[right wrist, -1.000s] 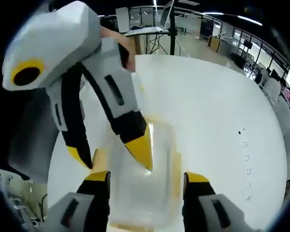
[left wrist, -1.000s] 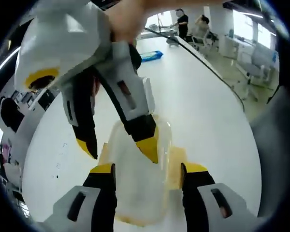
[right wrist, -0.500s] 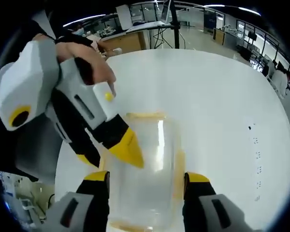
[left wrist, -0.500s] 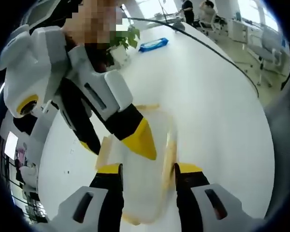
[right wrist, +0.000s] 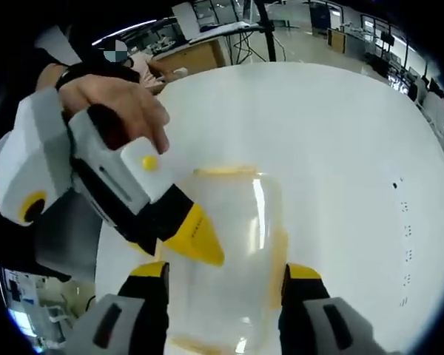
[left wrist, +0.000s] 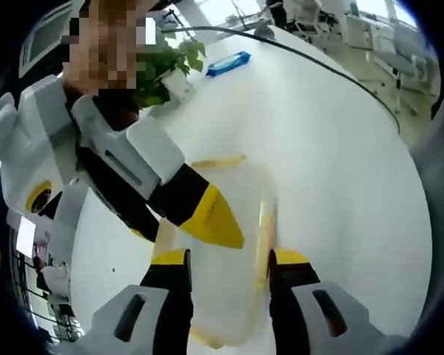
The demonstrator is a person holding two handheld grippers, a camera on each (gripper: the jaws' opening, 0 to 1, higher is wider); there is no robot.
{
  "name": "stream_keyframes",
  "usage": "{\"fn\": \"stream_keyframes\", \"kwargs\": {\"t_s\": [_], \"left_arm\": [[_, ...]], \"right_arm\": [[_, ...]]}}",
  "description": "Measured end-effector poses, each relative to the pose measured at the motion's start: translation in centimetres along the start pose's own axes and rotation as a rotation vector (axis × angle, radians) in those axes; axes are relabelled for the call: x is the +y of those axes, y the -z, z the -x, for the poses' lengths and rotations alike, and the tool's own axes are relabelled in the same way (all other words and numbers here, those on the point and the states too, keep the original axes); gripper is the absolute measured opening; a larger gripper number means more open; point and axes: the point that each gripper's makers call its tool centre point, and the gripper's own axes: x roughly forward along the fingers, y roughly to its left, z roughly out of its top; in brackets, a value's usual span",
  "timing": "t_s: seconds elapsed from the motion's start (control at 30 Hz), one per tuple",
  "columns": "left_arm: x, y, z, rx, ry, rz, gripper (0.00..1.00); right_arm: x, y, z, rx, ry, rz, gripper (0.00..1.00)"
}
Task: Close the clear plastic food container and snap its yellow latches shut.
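Container [left wrist: 226, 251] sits on the white table [left wrist: 333, 170], straddled by my spread, empty left gripper [left wrist: 228, 275] and right gripper [right wrist: 226, 285]. I risk skating it sideways if one tip presses a yellow latch [right wrist: 223, 171] off-centre.

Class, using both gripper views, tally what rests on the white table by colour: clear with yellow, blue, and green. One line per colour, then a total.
Clear with yellow: 1, the food container, lid on, with its latches
Blue: 1, a flat packet
Green: 1, a leafy plant
Total: 3, all on the table
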Motion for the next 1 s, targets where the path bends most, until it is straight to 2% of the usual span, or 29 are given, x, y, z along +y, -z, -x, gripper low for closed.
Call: {"fn": "stream_keyframes", "kwargs": {"t_s": [0.23, 0.37, 0.47, 0.5, 0.57, 0.6, 0.77, 1.0], "left_arm": [[-0.1, -0.2, 0.0, -0.013, 0.016, -0.023, 0.39], [-0.2, -0.2, 0.1, -0.021, 0.027, -0.05, 0.4], [-0.6, -0.1, 0.7, -0.024, 0.071, -0.067, 0.41], [-0.8, -0.1, 0.8, -0.022, 0.085, -0.051, 0.43], [-0.8, 0.0, 1.1, -0.016, 0.089, -0.044, 0.51], [-0.7, -0.1, 1.4, -0.012, 0.082, -0.053, 0.53], [-0.4, -0.7, 2.2, -0.032, 0.085, -0.035, 0.52], [-0.4, -0.8, 2.4, -0.023, 0.089, -0.027, 0.51]], "right_arm": [[-0.2, 0.0, 0.0, 0.024, -0.01, 0.003, 0.6], [-0.2, -0.2, 0.0, -0.011, -0.029, 0.004, 0.61], [0.0, -0.5, 0.1, -0.015, -0.004, 0.03, 0.61], [0.1, -0.6, 0.2, -0.009, 0.007, 0.037, 0.6], [-0.1, -0.7, 0.7, 0.021, 0.041, 0.105, 0.6], [0.0, -1.1, 1.0, 0.012, 0.043, 0.09, 0.61], [0.1, -2.6, 2.0, -0.037, 0.054, 0.094, 0.6], [0.2, -2.4, 2.3, -0.025, 0.069, 0.107, 0.6]]}}
